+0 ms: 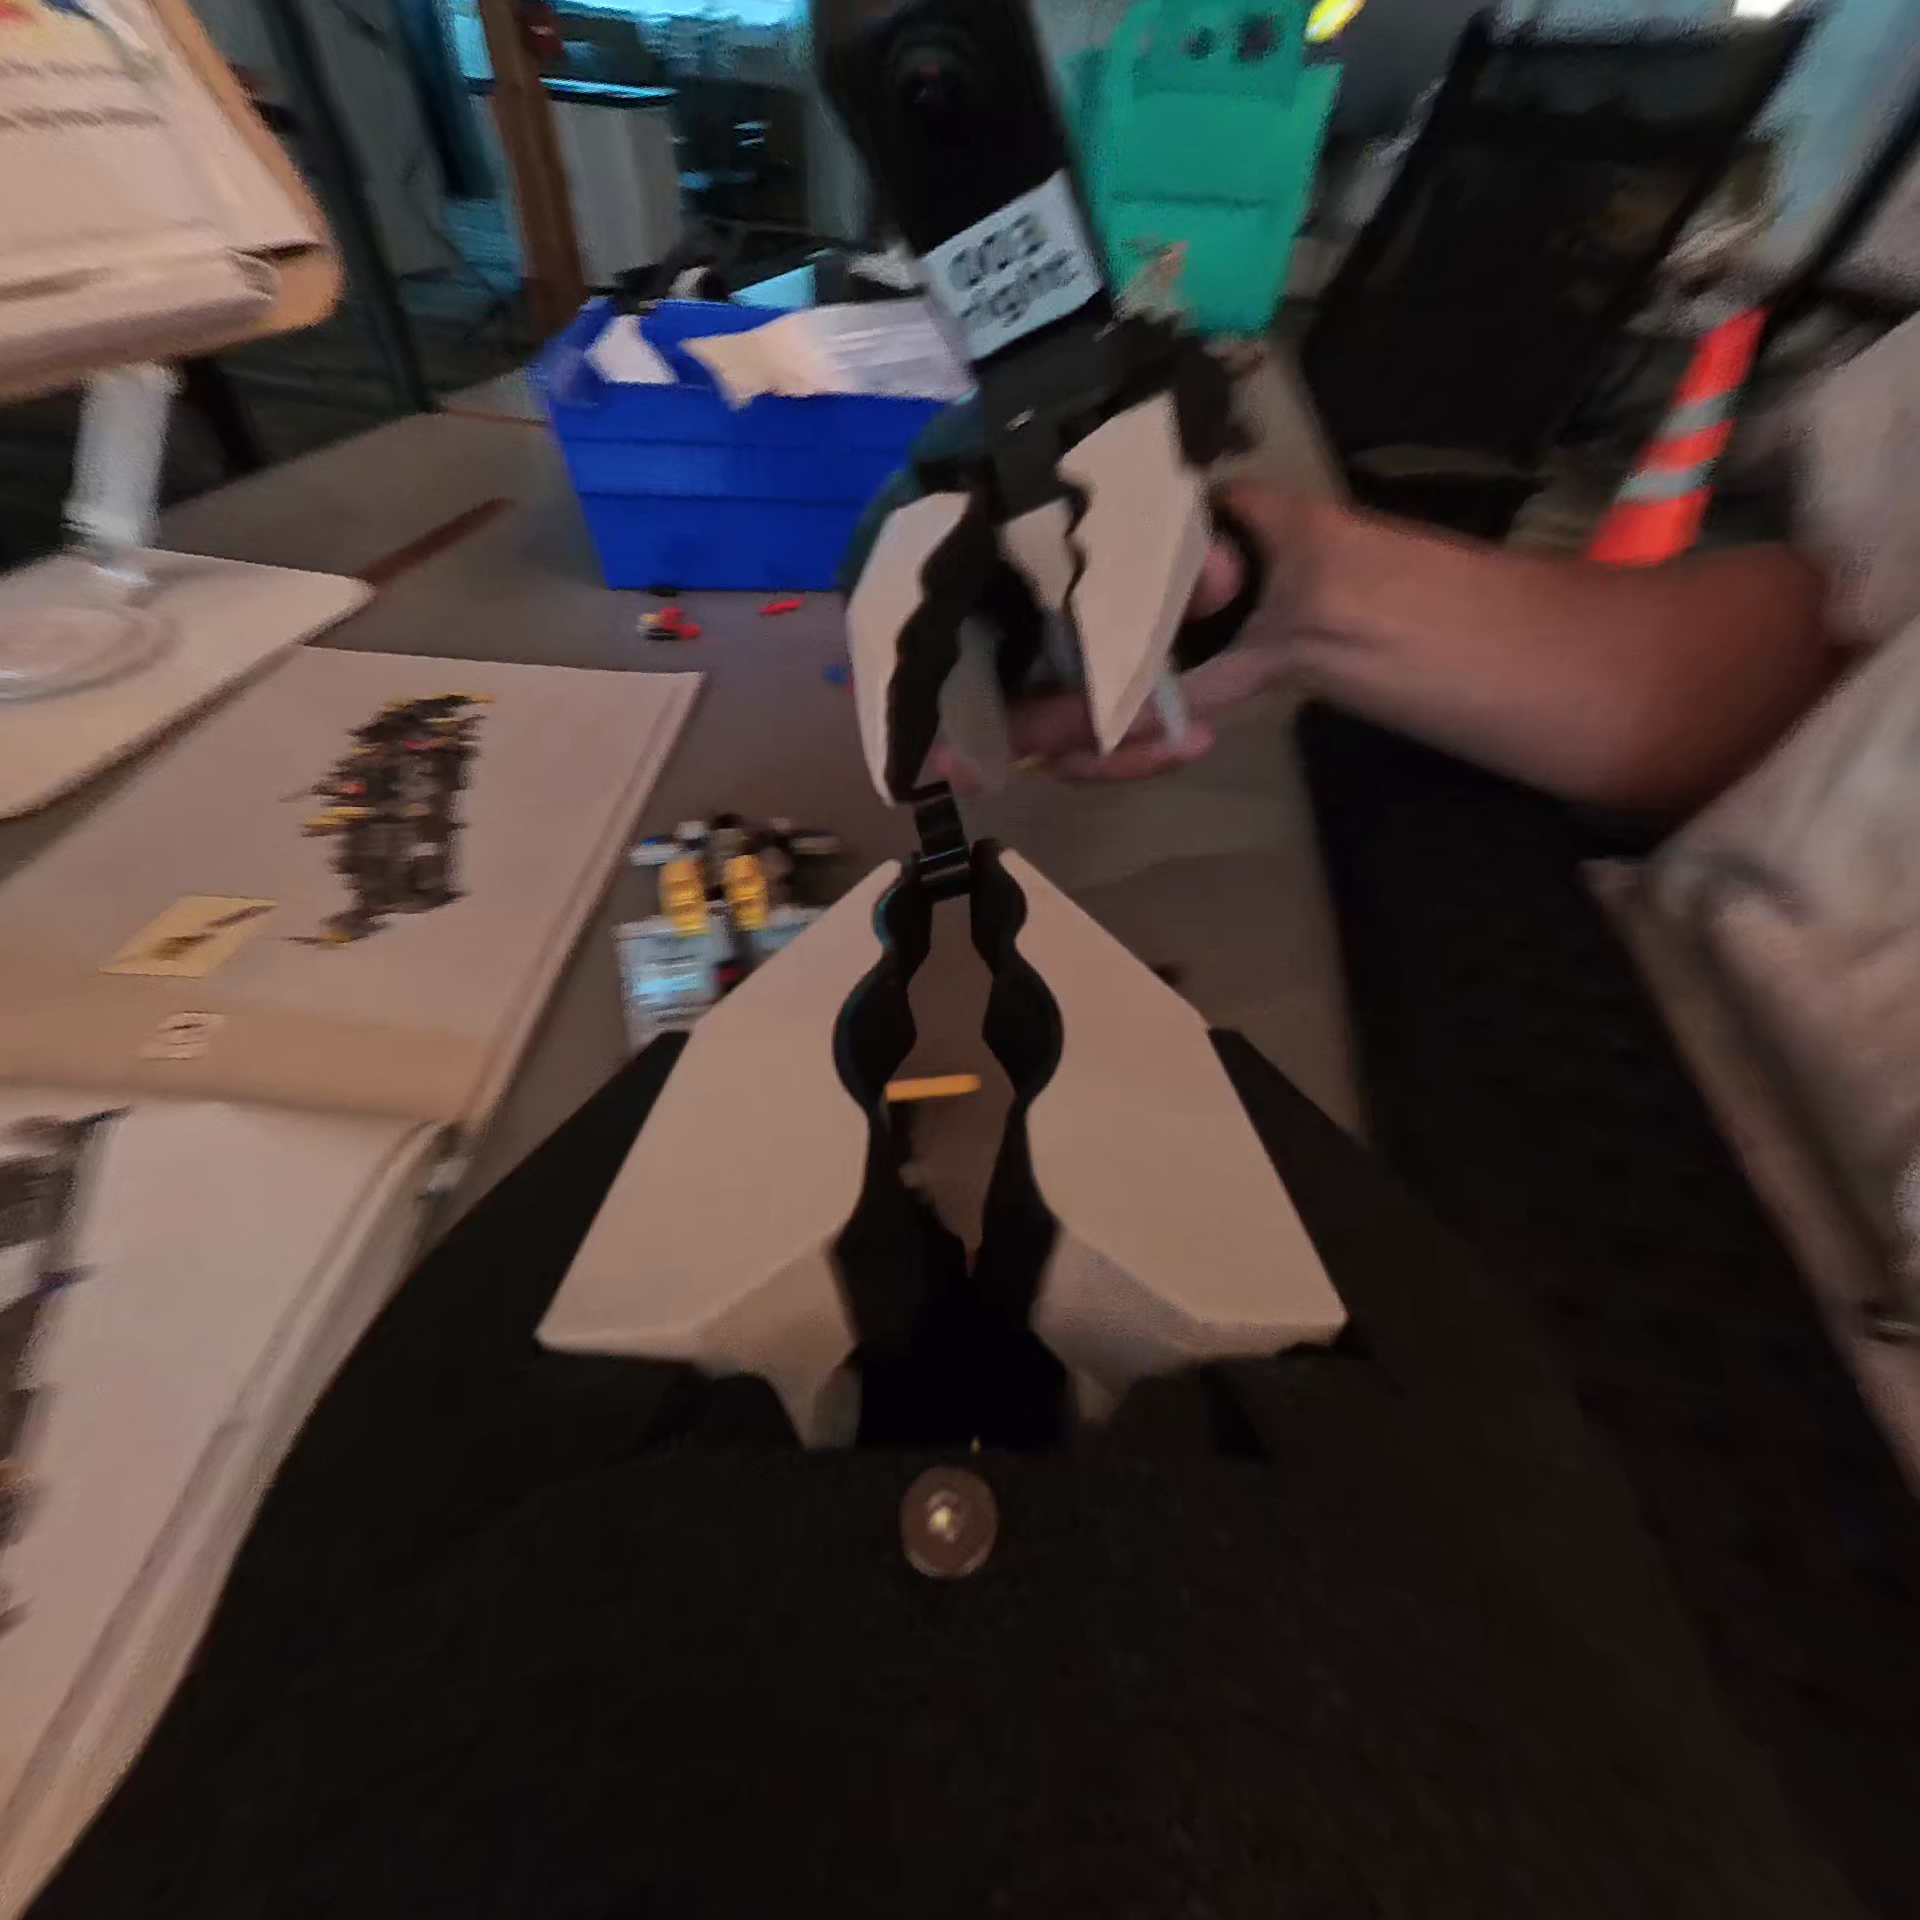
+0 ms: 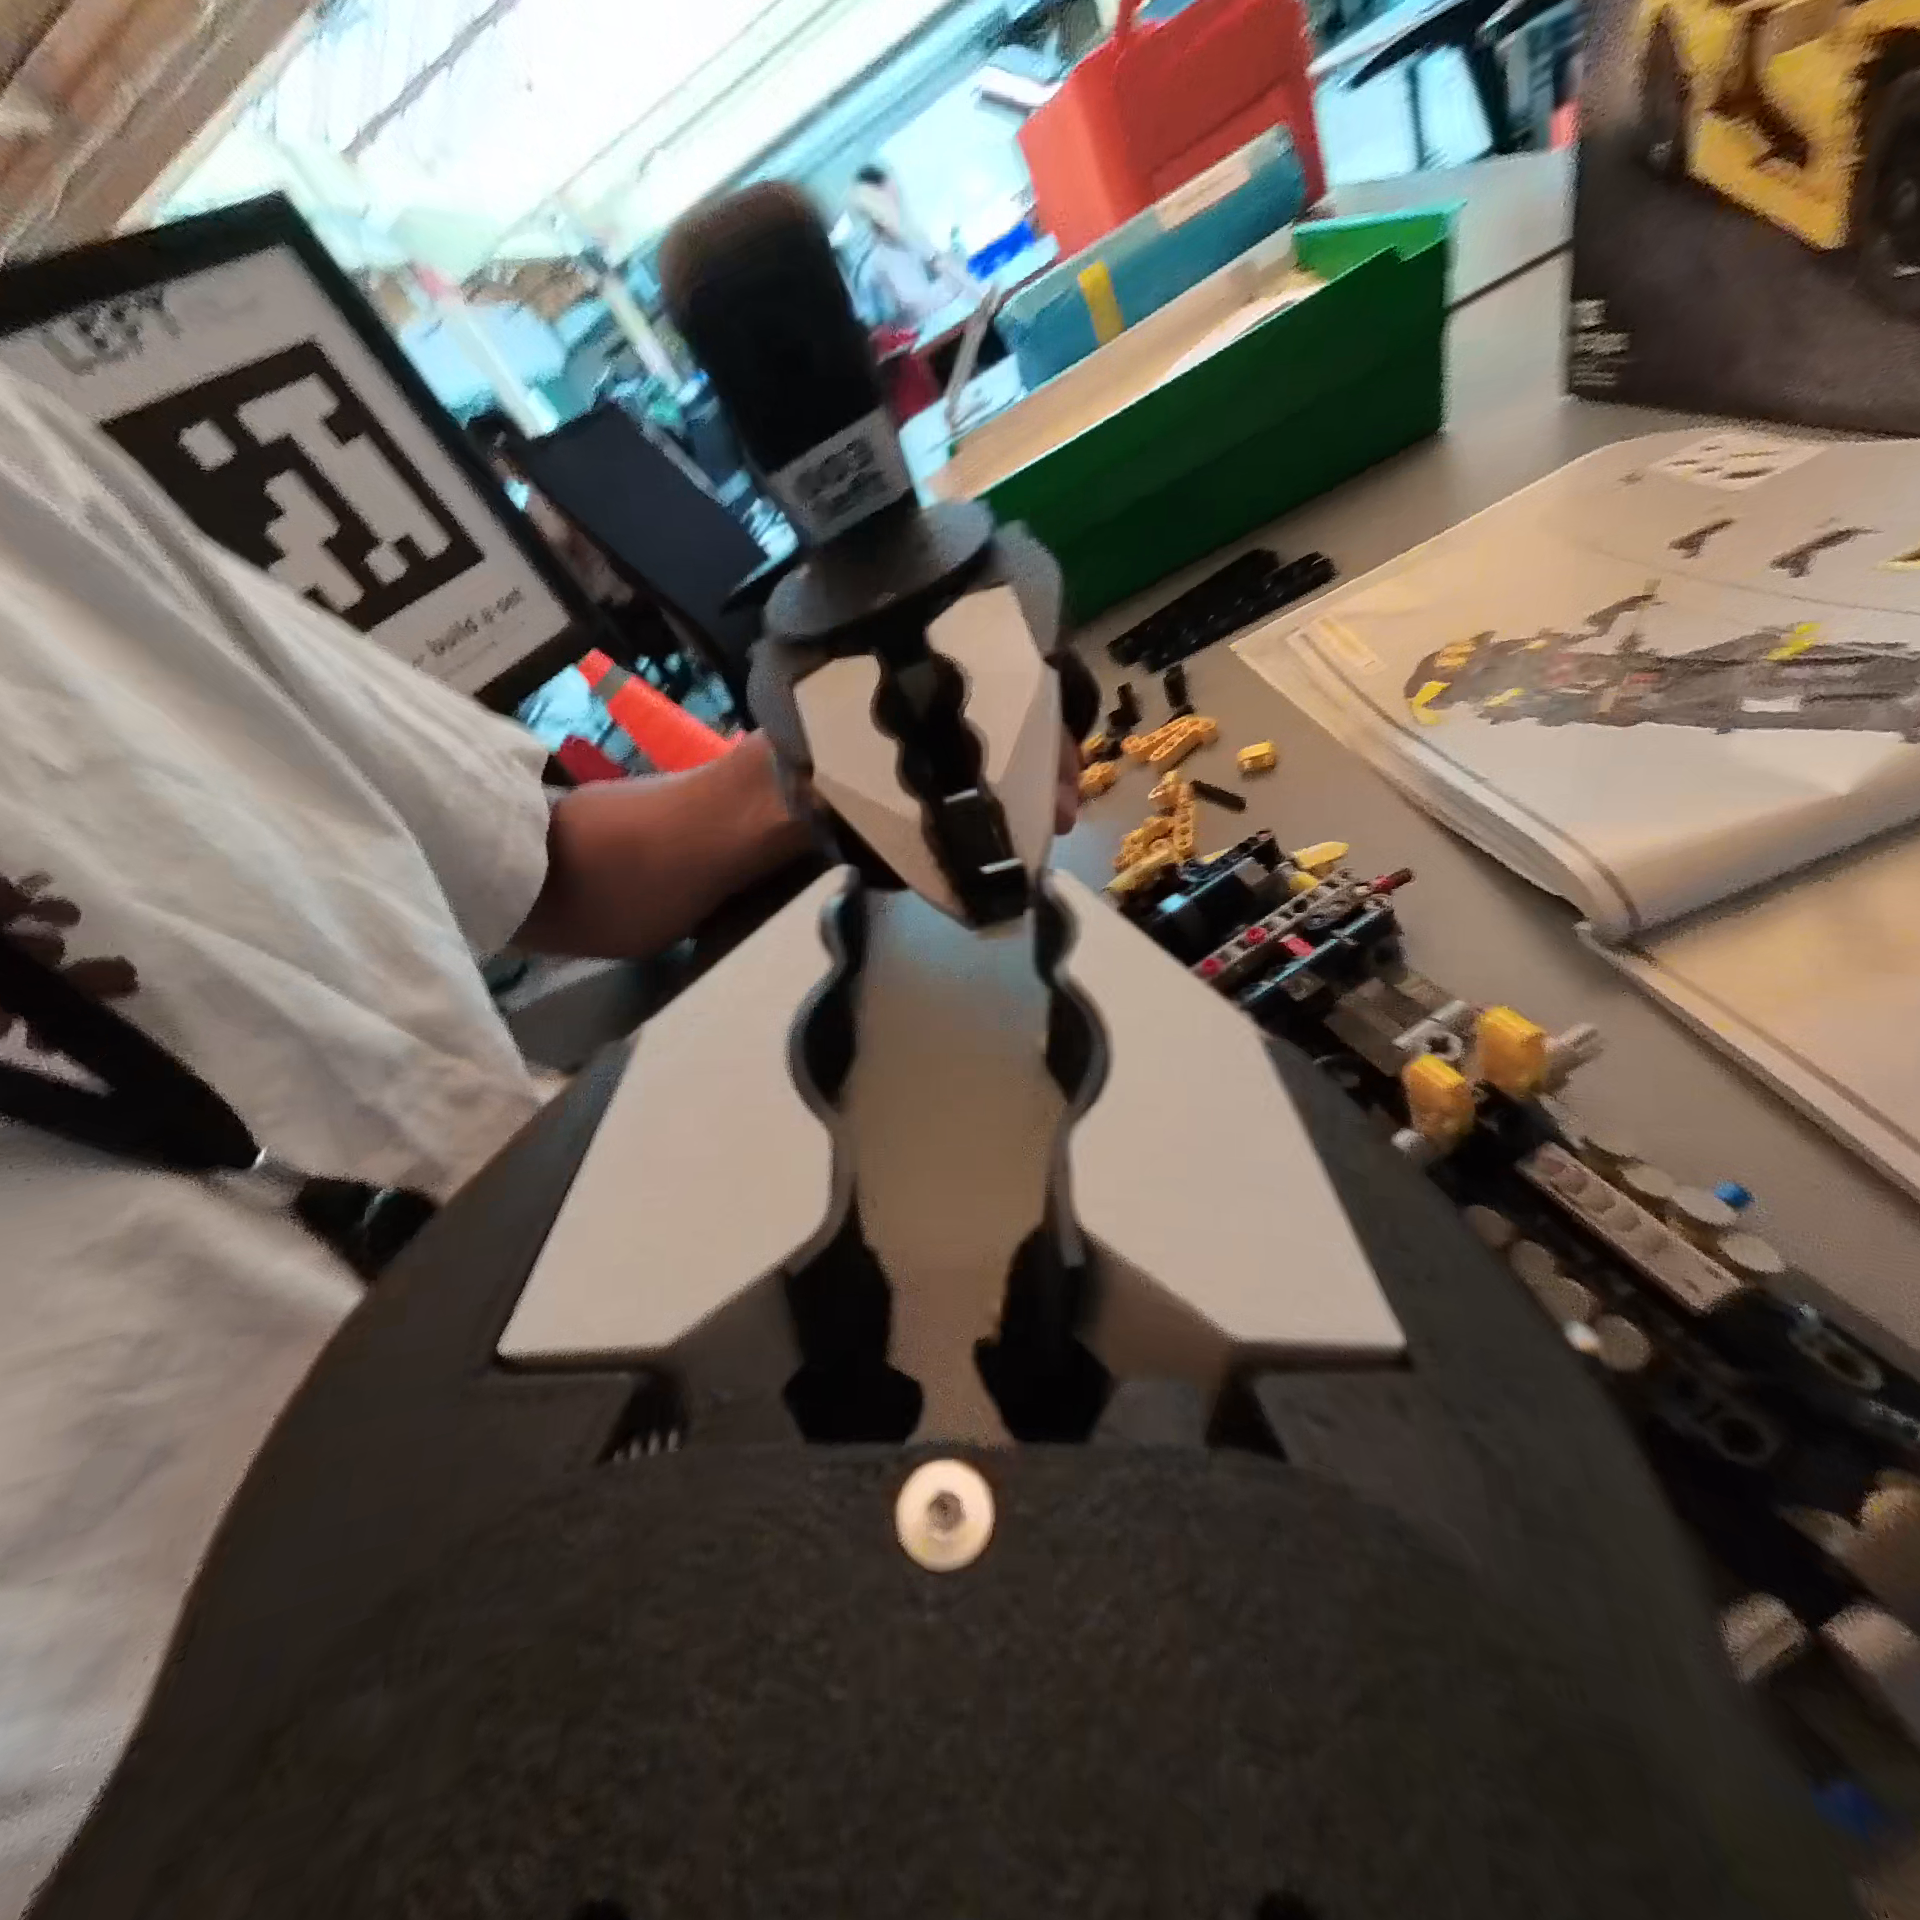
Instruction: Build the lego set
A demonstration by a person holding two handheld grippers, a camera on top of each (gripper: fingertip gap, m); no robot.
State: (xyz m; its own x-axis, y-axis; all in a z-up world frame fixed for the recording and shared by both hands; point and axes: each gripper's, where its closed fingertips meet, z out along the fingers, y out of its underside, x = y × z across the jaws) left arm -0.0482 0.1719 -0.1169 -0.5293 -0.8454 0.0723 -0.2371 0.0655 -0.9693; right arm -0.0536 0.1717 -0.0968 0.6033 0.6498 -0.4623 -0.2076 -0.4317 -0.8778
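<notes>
My left gripper (image 1: 940,871) is shut on a small black lego piece (image 1: 935,821) and holds it up above the table. My right gripper (image 1: 1003,758) faces it tip to tip with its jaws open and empty. In the right wrist view, my right gripper (image 2: 945,888) stands open, and the left gripper's tip with the black piece (image 2: 977,831) sits between its fingertips, close to the right finger (image 2: 1055,904). A partly built black and yellow lego model (image 2: 1340,935) lies on the table below; it also shows in the left wrist view (image 1: 717,904).
An open instruction booklet (image 2: 1610,727) lies right of the model. Loose yellow and black pieces (image 2: 1153,769) are scattered behind it. A green bin (image 2: 1247,447) and the set's box (image 2: 1745,260) stand at the back. A blue bin (image 1: 727,478) and an orange cone (image 1: 1683,436) stand farther off. The grippers are tip to tip, or close to it.
</notes>
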